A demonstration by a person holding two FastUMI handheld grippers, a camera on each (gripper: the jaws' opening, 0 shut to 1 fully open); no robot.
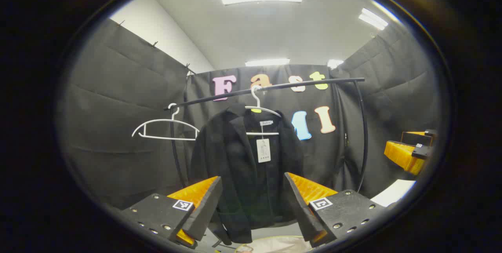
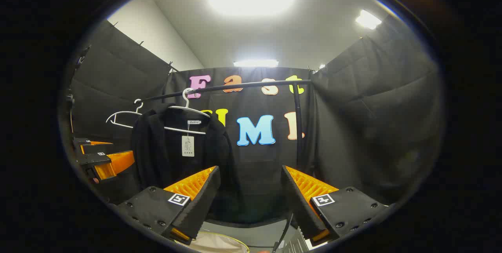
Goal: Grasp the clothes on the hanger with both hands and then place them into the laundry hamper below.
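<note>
Clothes, one dark jacket [image 1: 245, 174], hung from a white hanger [image 1: 262, 111] on the rail [image 1: 270, 87], ahead of my left gripper [image 1: 251, 206] and my right gripper [image 2: 251, 202], both spread wide and empty for the two-handed grab; beneath the rail I judged a pale rim to be the hamper [image 1: 274, 244].

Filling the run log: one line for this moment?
phase: approach | left gripper: open, facing black jacket on white wire hanger | right gripper: open, jacket off to its left | jacket: on rail, ungrasped

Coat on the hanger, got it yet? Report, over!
Left gripper open, right gripper open, both empty. Black coat on its hanger, untouched. Nothing in the way.
</note>
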